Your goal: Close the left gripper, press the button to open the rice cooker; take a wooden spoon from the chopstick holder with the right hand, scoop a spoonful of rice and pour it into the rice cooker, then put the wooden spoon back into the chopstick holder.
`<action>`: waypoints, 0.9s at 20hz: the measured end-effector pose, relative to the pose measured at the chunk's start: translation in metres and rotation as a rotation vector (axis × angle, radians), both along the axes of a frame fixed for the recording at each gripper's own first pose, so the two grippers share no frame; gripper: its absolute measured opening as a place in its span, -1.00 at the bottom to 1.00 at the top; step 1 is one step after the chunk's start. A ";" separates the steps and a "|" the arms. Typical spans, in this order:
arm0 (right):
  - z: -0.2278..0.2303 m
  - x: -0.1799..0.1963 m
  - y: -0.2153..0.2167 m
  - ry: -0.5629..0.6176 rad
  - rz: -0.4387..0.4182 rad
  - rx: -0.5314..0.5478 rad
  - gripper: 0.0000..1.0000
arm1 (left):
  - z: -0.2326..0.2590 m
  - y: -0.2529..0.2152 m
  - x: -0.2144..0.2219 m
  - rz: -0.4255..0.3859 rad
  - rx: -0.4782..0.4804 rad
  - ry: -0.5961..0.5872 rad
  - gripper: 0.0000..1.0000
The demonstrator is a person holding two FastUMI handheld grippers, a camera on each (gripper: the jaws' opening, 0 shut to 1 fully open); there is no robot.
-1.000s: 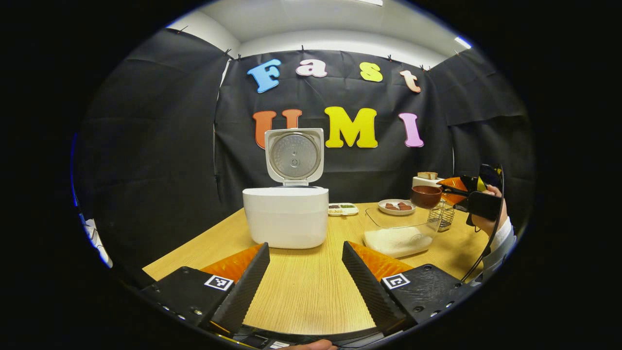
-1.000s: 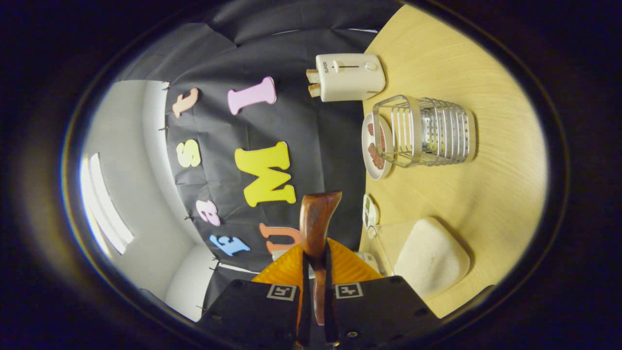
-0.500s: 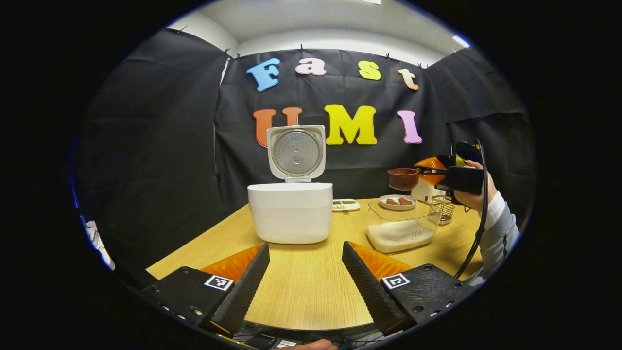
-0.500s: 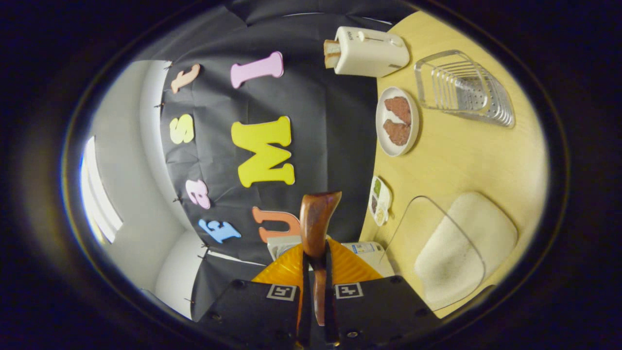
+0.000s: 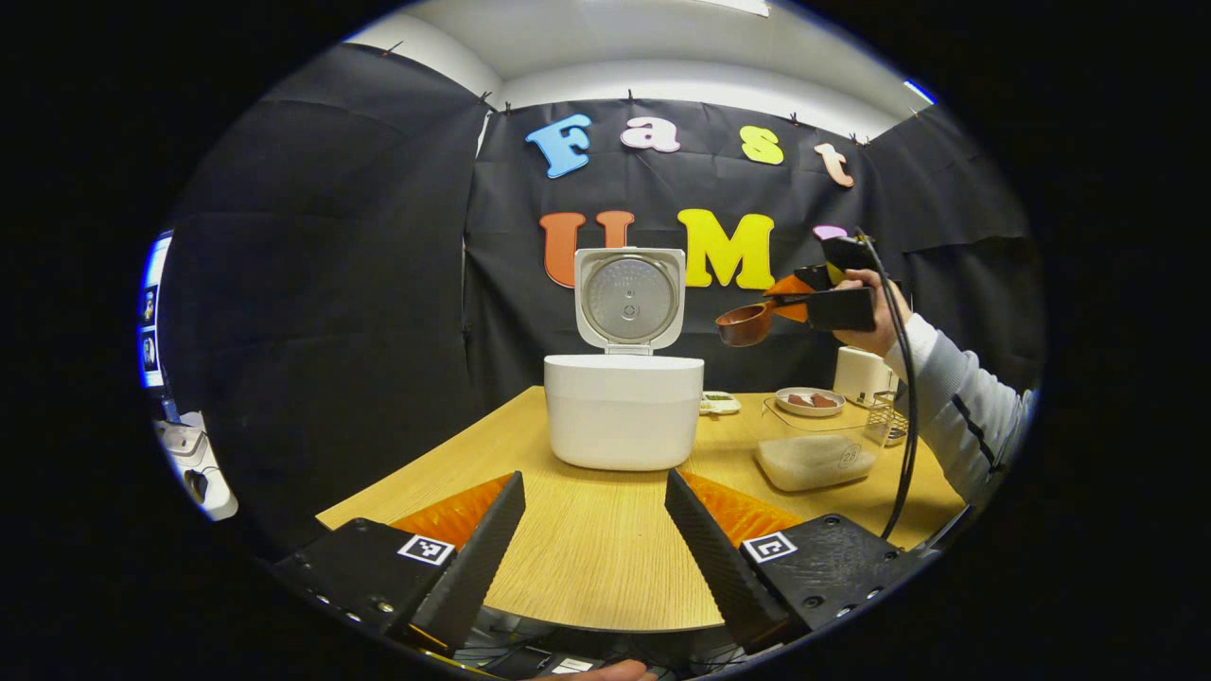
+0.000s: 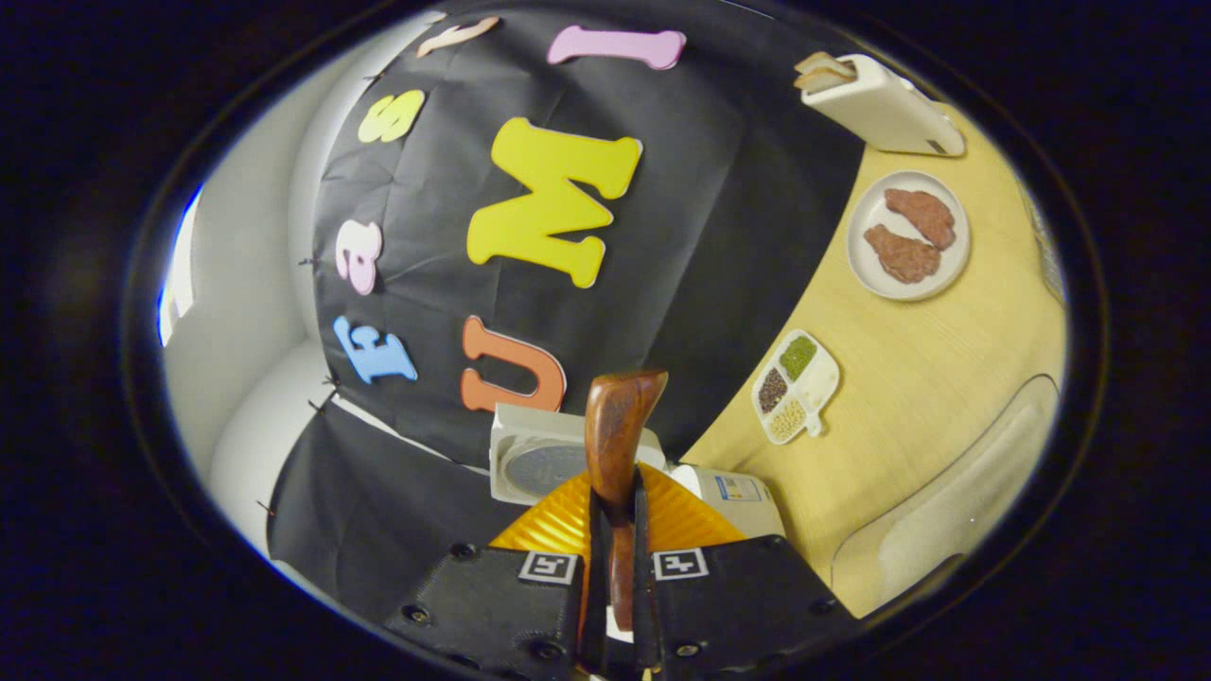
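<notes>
Pale wood-grain desk (image 5: 605,558) carries everything, and nearest its front edge the left gripper (image 5: 594,544) hovers released, fingers spread wide with nothing between them. Just beyond, at the desk's middle, the rice cooker (image 5: 623,411) stands with its lid upright and open. Toward the right edge lies the clear rice container (image 5: 812,459), and behind it a plate of meat (image 5: 809,401), a small seasoning dish (image 6: 795,385), the wire chopstick holder (image 5: 887,426) and a toaster (image 5: 861,374) near the back right corner. Above these, the right gripper (image 6: 613,567) is clenched on the handle of the wooden spoon (image 5: 747,323), held high in the air, right of the raised lid. Whether the bowl holds rice cannot be told. The spoon looks stiff, light and smooth, so a grip low on the handle risks it pivoting; it should probably be kept level until it is over the pot.
</notes>
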State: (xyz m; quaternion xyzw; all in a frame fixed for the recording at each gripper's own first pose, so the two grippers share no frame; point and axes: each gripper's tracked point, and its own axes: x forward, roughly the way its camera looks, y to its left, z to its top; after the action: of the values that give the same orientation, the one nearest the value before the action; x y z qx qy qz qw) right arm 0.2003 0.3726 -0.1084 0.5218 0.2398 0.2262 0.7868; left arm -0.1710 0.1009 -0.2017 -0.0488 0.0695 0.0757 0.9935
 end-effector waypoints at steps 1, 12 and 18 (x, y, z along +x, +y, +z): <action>0.002 0.008 0.015 -0.026 0.010 -0.045 -0.68 | 0.001 0.002 -0.001 0.002 0.001 -0.008 0.90; -0.020 0.048 0.132 -0.234 0.073 -0.484 -0.68 | 0.007 0.007 -0.004 0.046 -0.010 -0.035 0.90; 0.001 0.040 0.141 -0.471 0.056 -0.789 -0.67 | -0.002 0.010 0.005 0.060 0.014 -0.016 0.92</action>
State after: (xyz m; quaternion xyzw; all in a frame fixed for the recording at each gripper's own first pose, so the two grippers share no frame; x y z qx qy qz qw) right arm 0.2407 0.5132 -0.1077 0.1100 0.1361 0.2513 0.9520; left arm -0.1660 0.1106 -0.2037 -0.0445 0.0594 0.1053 0.9917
